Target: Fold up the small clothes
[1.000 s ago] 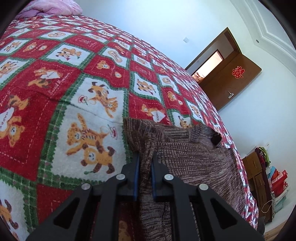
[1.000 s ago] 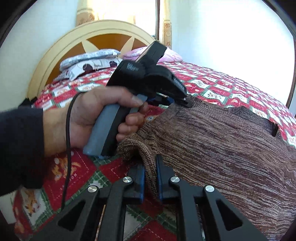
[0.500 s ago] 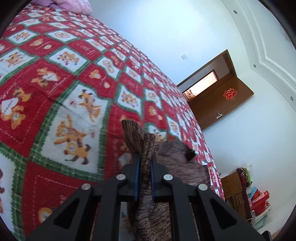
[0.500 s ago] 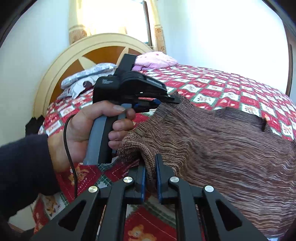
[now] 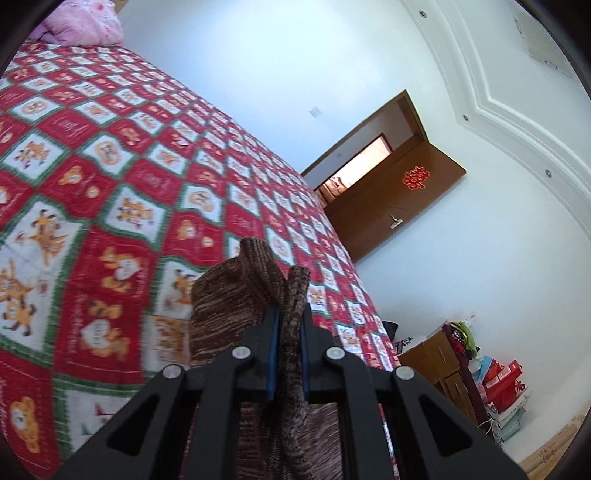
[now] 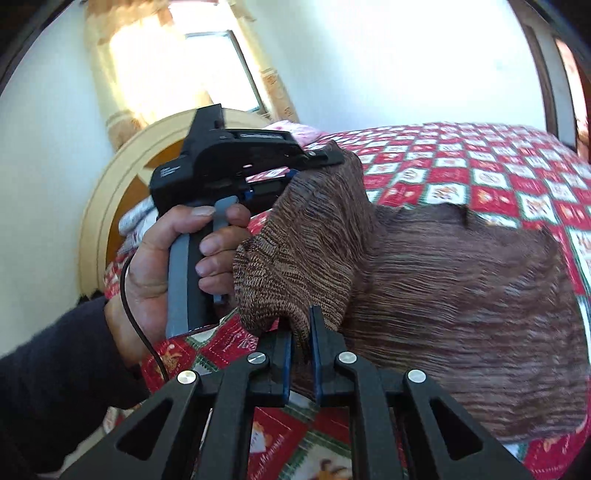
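A brown knitted garment (image 6: 461, 295) lies on the bed, its near edge lifted off the quilt. My left gripper (image 5: 288, 317) is shut on one corner of the brown knit (image 5: 229, 306), which bunches up above the pads. My right gripper (image 6: 301, 328) is shut on the neighbouring corner. In the right wrist view the left gripper (image 6: 328, 157), held by a hand (image 6: 166, 258), pinches the raised fabric above and left of my right one. The stretch of hem between both grips hangs in a fold.
A red, green and white quilt (image 5: 92, 206) with bear prints covers the bed. A pink pillow (image 5: 81, 26) and a cream headboard (image 6: 107, 192) stand at its head. A brown door (image 5: 399, 199) is open beyond the foot, with a cabinet and boxes (image 5: 491, 373) beside it.
Both grippers have risen with the garment's edge, pulling it off the quilt. The left gripper tilted up, so more wall and door show. The right gripper rolled.
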Action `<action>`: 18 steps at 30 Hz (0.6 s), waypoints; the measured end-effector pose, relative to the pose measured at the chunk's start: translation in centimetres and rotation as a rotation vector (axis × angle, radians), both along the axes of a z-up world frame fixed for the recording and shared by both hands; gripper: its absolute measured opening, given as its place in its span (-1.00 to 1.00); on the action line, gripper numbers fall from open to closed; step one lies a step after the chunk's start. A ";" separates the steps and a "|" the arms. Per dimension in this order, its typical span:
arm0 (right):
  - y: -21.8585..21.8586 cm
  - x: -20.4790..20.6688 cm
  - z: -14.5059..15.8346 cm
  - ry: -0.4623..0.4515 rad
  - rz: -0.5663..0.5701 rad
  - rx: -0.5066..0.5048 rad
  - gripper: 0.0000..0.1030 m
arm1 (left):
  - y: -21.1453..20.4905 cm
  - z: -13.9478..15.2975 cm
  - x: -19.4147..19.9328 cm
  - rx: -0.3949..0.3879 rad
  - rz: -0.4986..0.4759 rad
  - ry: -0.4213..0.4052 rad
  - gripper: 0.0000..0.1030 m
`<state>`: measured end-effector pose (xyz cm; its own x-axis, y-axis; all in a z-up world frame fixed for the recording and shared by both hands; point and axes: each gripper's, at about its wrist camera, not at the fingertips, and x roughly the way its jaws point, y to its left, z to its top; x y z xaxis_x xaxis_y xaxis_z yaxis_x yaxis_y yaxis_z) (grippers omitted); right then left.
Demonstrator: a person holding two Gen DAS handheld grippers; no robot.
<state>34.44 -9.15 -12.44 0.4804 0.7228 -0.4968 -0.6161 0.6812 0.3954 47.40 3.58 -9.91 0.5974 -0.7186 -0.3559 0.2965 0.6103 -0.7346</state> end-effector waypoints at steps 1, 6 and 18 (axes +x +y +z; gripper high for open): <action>-0.8 0.2 0.0 0.017 -0.011 0.017 -0.84 | -0.6 0.3 0.0 -0.001 -0.005 -0.003 -0.81; -5.2 1.6 -0.7 0.121 -0.076 0.097 -0.85 | -4.2 0.9 0.8 0.009 -0.032 -0.004 -0.83; -12.0 2.6 -2.1 0.213 -0.160 0.144 -0.85 | -10.6 0.9 0.9 0.082 -0.108 0.013 -0.83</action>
<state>37.01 -21.20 -14.58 0.4901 0.7168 -0.4960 -0.3986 0.6903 0.6039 48.29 -6.97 -9.05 0.5127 -0.7469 -0.4234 0.3544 0.6334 -0.6879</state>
